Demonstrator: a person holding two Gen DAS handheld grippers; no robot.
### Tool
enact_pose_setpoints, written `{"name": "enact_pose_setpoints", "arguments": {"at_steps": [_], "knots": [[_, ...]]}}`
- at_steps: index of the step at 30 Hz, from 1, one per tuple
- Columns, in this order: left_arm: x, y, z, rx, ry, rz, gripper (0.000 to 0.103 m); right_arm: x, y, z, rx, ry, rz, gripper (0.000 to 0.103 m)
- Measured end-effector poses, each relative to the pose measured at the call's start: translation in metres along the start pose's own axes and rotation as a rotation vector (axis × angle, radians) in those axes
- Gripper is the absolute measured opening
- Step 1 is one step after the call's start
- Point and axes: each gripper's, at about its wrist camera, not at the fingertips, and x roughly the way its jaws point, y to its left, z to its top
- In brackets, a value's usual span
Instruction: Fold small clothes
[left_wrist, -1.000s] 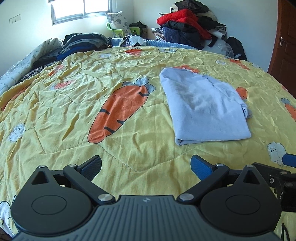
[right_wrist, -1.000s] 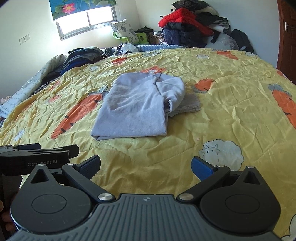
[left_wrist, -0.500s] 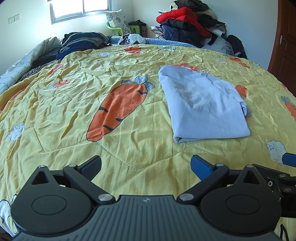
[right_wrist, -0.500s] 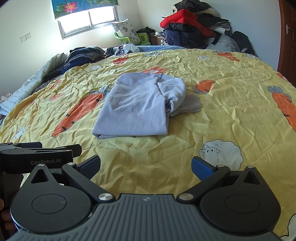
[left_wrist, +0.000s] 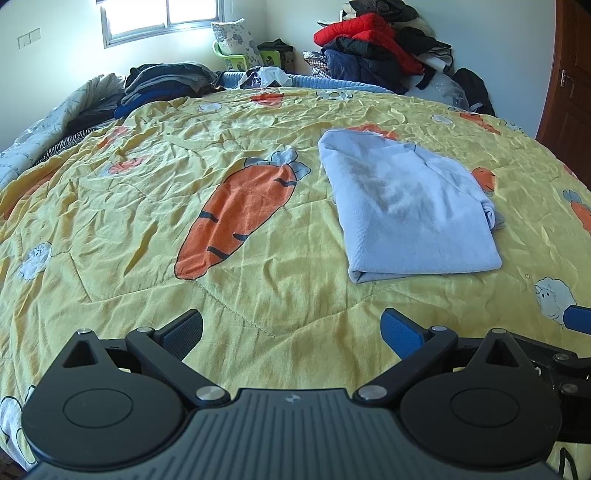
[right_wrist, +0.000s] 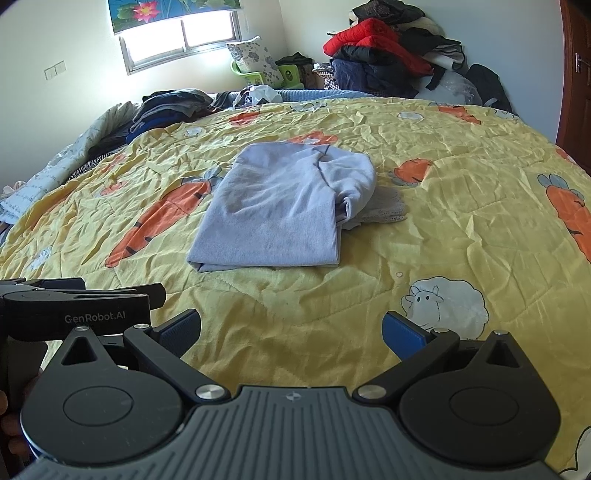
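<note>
A light blue garment lies folded flat on the yellow carrot-print bedspread, ahead and to the right in the left wrist view. It sits ahead and slightly left in the right wrist view, with a rolled sleeve or hood bunched at its right side. My left gripper is open and empty, held over the bedspread short of the garment. My right gripper is open and empty too, short of the garment's near edge. The left gripper's body shows at the left of the right wrist view.
A heap of red and dark jackets stands at the far right corner. Folded dark clothes lie at the far left of the bed. A wooden door is at the right. A window is on the far wall.
Both grippers have drawn back slightly from the garment and stayed open. The garment has not moved.
</note>
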Motion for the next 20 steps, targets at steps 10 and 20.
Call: {"name": "enact_pose_setpoints", "arguments": {"at_steps": [10, 20], "knots": [[0.0003, -0.0001, -0.0003, 0.004, -0.003, 0.003, 0.103, 0.0007, 0.0004, -0.001, -0.002, 0.0, 0.001, 0.103], [-0.0012, 0.0012, 0.0013, 0.006, -0.014, 0.022, 0.103, 0.0005, 0.0022, -0.001, -0.005, 0.0, 0.003, 0.103]]}}
